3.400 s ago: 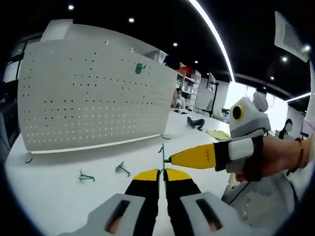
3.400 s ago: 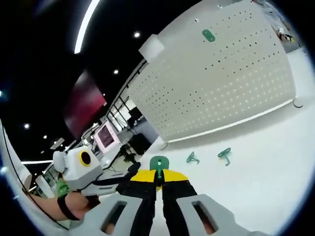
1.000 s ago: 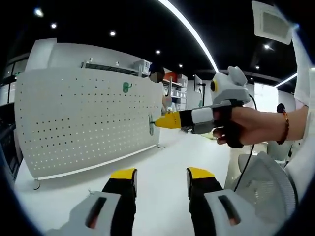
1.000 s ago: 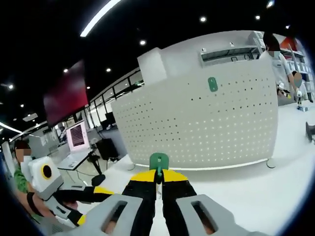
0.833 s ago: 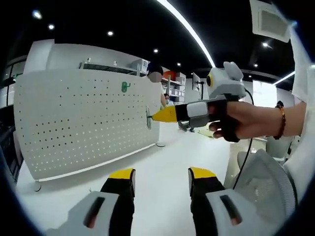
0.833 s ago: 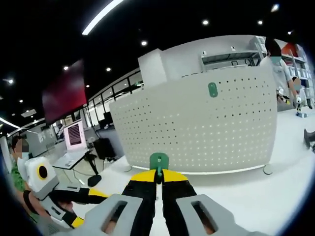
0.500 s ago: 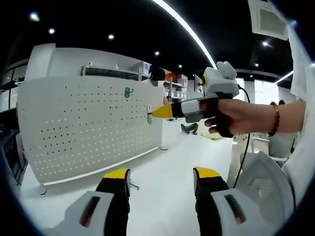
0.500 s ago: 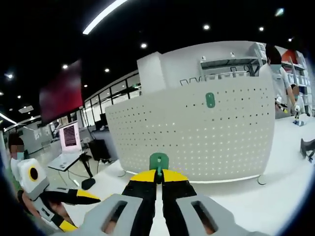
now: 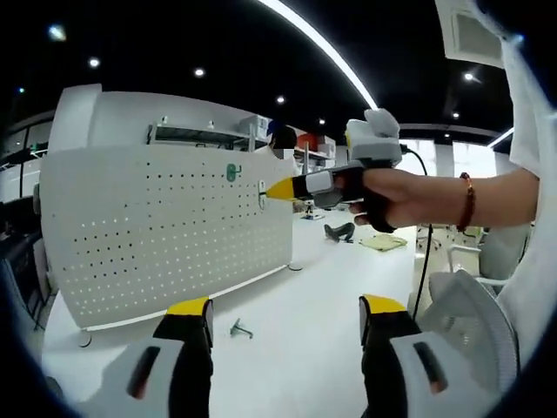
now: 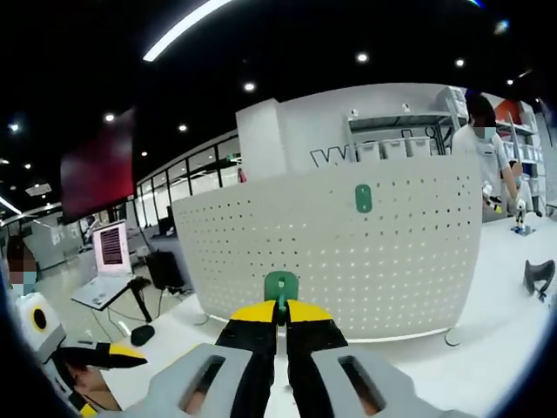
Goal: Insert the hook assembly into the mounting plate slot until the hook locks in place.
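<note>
A black ceiling carries a long light strip [image 9: 315, 41] and small round spotlights [image 10: 250, 86]. Behind stands a white wall block [image 10: 300, 131] with a shelf of boxes [image 10: 399, 150]. Far left, tall windows [image 10: 187, 178] and a lit monitor [image 10: 112, 246].

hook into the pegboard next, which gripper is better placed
Right. The right gripper is shut on the green hook and faces the pegboard. The left gripper is open, holding nothing.
</note>
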`<control>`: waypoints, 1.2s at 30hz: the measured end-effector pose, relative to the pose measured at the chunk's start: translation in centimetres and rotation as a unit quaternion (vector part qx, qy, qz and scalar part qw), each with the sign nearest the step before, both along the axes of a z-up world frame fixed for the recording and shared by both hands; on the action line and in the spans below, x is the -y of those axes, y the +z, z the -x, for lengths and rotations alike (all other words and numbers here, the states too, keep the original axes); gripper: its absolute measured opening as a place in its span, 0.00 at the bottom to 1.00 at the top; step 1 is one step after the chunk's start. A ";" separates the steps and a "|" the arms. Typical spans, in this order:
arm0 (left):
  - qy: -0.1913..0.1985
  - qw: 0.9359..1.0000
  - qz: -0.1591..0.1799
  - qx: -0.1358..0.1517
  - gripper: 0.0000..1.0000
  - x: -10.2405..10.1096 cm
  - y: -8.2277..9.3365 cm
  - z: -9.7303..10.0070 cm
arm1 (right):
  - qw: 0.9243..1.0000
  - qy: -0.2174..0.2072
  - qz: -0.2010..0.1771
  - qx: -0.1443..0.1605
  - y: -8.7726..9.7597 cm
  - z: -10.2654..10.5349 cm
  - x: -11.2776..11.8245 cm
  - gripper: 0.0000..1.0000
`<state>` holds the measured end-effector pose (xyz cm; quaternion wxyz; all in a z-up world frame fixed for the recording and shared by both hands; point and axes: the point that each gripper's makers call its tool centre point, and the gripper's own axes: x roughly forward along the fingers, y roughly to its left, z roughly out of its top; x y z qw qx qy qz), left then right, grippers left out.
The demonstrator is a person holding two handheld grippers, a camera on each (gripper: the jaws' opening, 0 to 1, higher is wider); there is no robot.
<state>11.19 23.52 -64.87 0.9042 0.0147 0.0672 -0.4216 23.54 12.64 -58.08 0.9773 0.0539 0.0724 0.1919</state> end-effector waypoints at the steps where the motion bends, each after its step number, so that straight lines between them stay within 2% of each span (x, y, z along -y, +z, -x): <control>1: 0.000 1.000 0.000 0.001 0.73 0.0 0.0 0.0 | 1.000 0.000 0.000 0.001 0.1 -0.1 0.0 0.01; 5: 0.004 1.000 -0.007 0.004 0.81 0.0 -0.1 0.0 | 1.000 -0.006 0.000 0.009 0.8 -0.5 0.1 0.01; 13: 0.014 1.000 0.009 0.006 0.84 0.1 0.0 0.1 | 0.999 -0.016 0.000 0.028 2.6 -1.5 0.4 0.01; 19: 0.029 1.000 0.008 0.007 0.85 -0.4 0.0 -0.1 | 0.999 -0.019 -0.003 0.037 3.4 -2.5 0.2 0.01; 28: 0.032 0.999 0.010 0.014 0.86 -0.8 0.3 -0.6 | 0.999 -0.025 0.001 0.048 4.5 -3.4 0.4 0.01; 36: 0.025 1.000 0.010 0.009 0.86 -1.0 0.3 -0.5 | 0.998 -0.037 0.008 0.052 4.8 -4.4 1.0 0.01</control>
